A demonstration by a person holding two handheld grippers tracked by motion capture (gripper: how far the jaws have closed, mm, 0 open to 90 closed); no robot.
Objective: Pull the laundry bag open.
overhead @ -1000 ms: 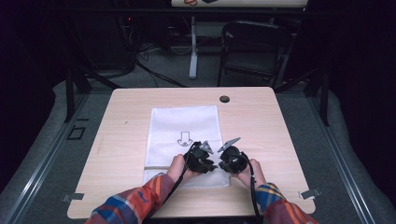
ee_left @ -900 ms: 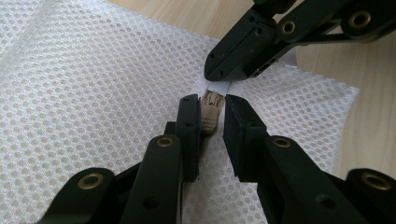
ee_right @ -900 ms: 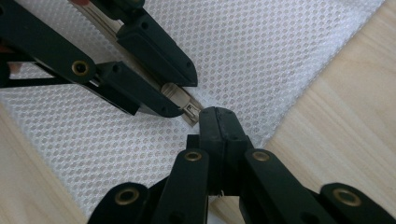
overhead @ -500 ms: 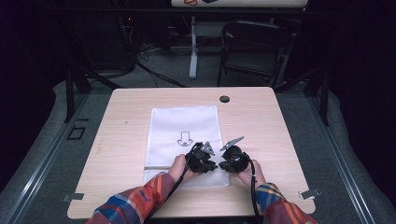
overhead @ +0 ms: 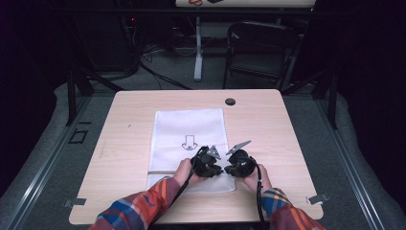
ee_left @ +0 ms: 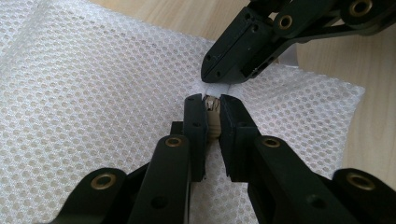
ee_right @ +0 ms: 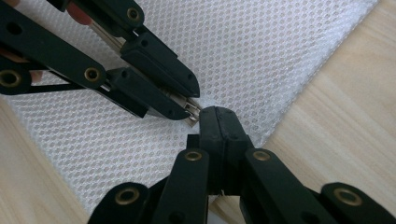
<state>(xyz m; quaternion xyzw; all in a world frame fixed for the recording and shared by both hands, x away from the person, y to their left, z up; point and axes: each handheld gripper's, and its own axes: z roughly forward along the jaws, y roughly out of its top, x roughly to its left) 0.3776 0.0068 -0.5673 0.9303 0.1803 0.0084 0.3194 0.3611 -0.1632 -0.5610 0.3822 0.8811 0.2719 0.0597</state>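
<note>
Left gripper view shows the left gripper (ee_left: 212, 109) at the frame's centre, its jaws having just closed onto a small metal zipper pull (ee_left: 213, 103) of the white mesh bag (ee_left: 93, 93). Just above it, the right gripper (ee_left: 219, 79) has its jaws pressed together on the bag's mesh.

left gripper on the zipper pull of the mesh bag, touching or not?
Touching. The left gripper view shows the left gripper with its jaws closed on the small metal zipper pull at the edge of the white mesh bag, pads pressing both sides.
</note>
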